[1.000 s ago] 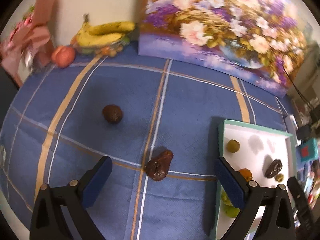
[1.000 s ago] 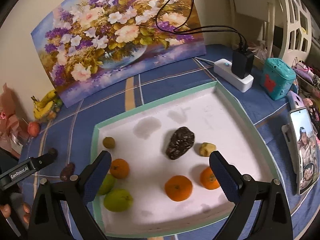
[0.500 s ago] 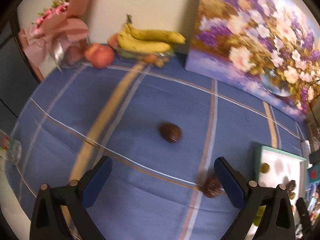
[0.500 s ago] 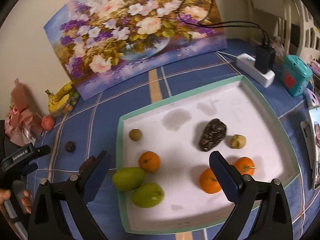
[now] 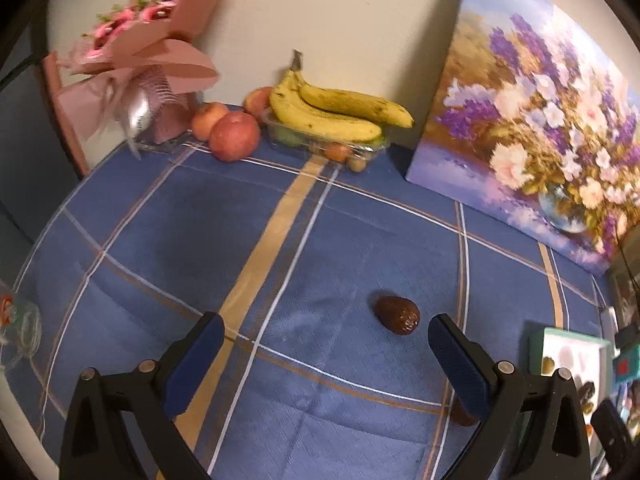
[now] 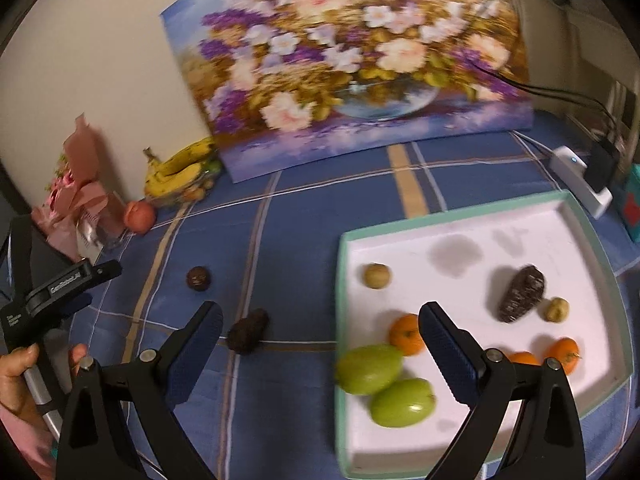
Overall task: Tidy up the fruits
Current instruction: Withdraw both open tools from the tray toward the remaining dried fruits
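A round dark brown fruit (image 5: 397,314) lies on the blue checked cloth, just ahead of my open, empty left gripper (image 5: 326,354); it also shows in the right wrist view (image 6: 198,278). A second dark, lumpy fruit (image 6: 248,335) lies nearer the white tray (image 6: 460,220); in the left wrist view it is mostly hidden behind my right finger (image 5: 460,412). The tray holds green fruits (image 6: 368,368), oranges (image 6: 406,334), a dark oblong fruit (image 6: 522,294) and small yellow ones. My right gripper (image 6: 320,354) is open and empty above the tray's left edge. The left gripper (image 6: 60,288) shows at far left.
Bananas (image 5: 336,110) on a clear container, apples (image 5: 234,136) and a pink bouquet (image 5: 140,64) stand along the back wall. A flower painting (image 5: 536,120) leans on the wall. A power strip (image 6: 580,176) and a teal box (image 6: 632,204) sit at right.
Both grippers have swung left. The round dark fruit has slid toward my left gripper's right finger, and the lumpy fruit has slipped behind it. The tray has shifted right in the right view.
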